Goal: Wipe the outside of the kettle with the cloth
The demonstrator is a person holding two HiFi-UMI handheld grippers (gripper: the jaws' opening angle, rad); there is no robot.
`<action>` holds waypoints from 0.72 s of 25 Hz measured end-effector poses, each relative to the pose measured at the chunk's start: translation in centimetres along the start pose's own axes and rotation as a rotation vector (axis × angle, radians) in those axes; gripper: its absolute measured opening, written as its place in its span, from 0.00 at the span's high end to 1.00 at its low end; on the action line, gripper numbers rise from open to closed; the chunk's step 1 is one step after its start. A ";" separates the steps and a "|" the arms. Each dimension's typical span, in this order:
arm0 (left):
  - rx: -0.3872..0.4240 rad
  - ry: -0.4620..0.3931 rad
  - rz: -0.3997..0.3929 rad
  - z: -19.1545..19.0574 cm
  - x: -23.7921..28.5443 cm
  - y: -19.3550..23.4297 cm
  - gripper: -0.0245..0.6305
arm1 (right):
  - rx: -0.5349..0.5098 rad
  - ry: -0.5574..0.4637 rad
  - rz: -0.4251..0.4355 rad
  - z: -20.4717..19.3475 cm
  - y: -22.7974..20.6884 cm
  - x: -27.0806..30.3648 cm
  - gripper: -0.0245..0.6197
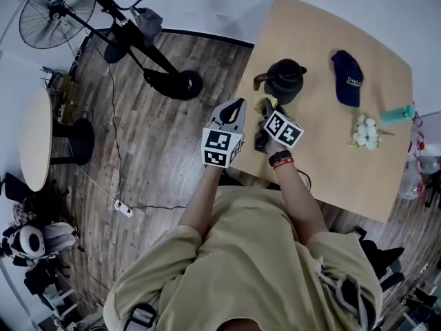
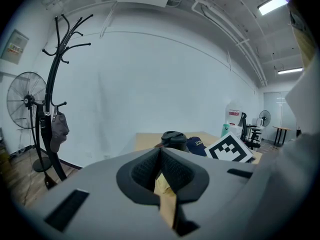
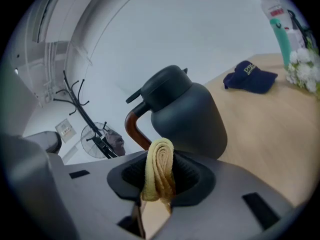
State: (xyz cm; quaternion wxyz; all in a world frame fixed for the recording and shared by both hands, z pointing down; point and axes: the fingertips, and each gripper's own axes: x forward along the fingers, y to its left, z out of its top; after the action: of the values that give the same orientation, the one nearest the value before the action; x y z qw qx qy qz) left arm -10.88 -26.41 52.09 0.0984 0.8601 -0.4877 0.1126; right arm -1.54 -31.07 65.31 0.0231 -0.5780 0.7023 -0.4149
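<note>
The right gripper (image 3: 161,180) is clamped on a rolled yellow cloth (image 3: 159,160), which stands up in a loop between its jaws. The left gripper (image 2: 161,170) has its jaws closed together with nothing gripped (the tan sliver below them looks like the table seen through the gap), and it hovers just left of the right one, at the table's (image 1: 324,154) left edge.

The dark kettle (image 3: 186,115) stands upright on the table directly ahead of the cloth, on the far side, its brown handle to the left. The cloth is close to the kettle's near wall, but I see no contact.

By my reading the cloth is in hand and aimed, and the wiping itself has not yet begun; the whole outside is left to do.
</note>
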 end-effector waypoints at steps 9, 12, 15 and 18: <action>-0.015 -0.007 0.018 0.1 -1.1 2.2 0.93 | 0.366 -0.081 0.008 0.0 -1.1 2.0 0.77; -0.013 0.003 0.014 0.0 -0.9 2.2 0.93 | 0.396 -0.090 0.010 0.0 -1.3 2.3 0.77; -0.007 0.009 0.007 0.0 -0.8 2.0 0.93 | 0.399 -0.086 0.015 0.0 -1.4 2.3 0.77; -0.004 0.013 0.004 0.0 -0.6 1.9 0.93 | 0.402 -0.077 0.028 0.1 -1.4 2.2 0.77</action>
State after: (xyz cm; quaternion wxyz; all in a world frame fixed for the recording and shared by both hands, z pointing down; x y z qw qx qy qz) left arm -12.81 -26.86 52.00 0.1031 0.8581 -0.4893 0.1172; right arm -1.12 -32.95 67.05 0.1705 -0.5673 0.6117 -0.5243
